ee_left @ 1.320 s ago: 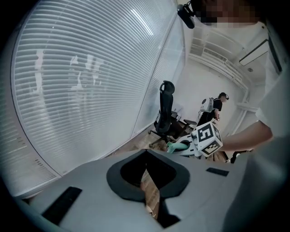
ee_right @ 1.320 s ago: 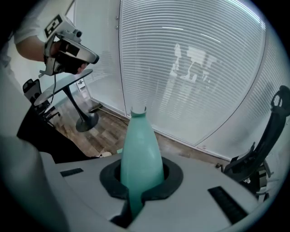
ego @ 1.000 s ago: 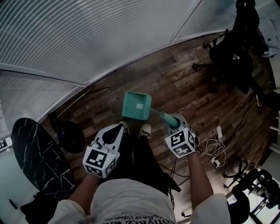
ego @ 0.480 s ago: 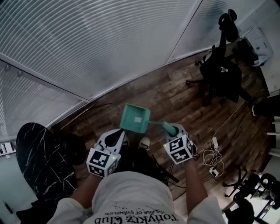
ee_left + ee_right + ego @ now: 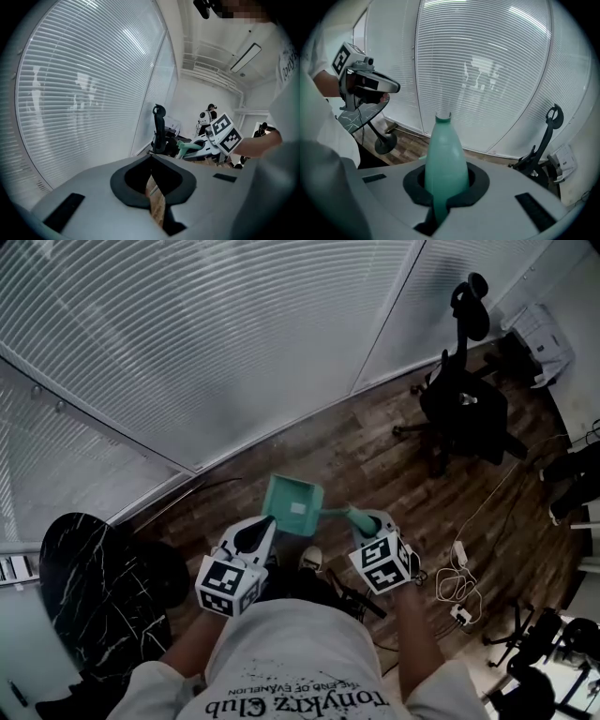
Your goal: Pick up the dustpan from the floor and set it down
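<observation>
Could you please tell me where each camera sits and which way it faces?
Head view: on the head, looking steeply down at the floor; both arms show.
Left gripper view: on the left claw, facing the blinds; shut, empty.
Right gripper view: on the right claw, facing the blinds; gripping the dustpan.
Shared: all see the blinds.

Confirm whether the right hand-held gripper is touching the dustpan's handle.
Touching. The right gripper view shows the right hand-held gripper closed around the teal dustpan handle, with its pads pressing on both sides.

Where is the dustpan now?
The dustpan is central in the head view, handle clamped in the right gripper, pan just ahead of the left gripper.
</observation>
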A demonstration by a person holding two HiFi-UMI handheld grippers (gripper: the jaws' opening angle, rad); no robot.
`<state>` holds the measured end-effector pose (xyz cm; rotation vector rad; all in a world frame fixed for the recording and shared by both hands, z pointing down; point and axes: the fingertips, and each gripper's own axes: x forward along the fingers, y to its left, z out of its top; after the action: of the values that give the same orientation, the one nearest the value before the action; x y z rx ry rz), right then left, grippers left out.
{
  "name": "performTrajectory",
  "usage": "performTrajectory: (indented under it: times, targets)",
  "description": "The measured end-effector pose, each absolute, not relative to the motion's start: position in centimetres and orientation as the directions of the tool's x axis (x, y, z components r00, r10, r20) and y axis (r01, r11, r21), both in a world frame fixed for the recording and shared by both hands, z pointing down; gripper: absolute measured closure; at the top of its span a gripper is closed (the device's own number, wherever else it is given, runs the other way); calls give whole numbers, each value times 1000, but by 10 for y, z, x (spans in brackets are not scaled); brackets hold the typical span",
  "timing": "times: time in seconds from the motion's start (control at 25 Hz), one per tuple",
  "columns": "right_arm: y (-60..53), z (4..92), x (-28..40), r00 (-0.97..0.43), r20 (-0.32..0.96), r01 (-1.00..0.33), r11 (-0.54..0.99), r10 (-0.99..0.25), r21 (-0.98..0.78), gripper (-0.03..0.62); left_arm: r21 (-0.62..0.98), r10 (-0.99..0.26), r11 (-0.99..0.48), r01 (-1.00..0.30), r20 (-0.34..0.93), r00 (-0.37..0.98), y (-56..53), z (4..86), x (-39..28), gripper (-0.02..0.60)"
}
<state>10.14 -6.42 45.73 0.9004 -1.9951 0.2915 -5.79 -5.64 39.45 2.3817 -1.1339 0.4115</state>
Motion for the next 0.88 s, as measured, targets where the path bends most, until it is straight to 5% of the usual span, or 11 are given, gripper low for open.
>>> performTrajectory:
  times: [0.88]
  targets:
    - [-62, 445, 93, -336, 804, -691, 709, -490, 143, 569, 248, -665, -548, -799, 450, 596, -59, 383, -64, 558]
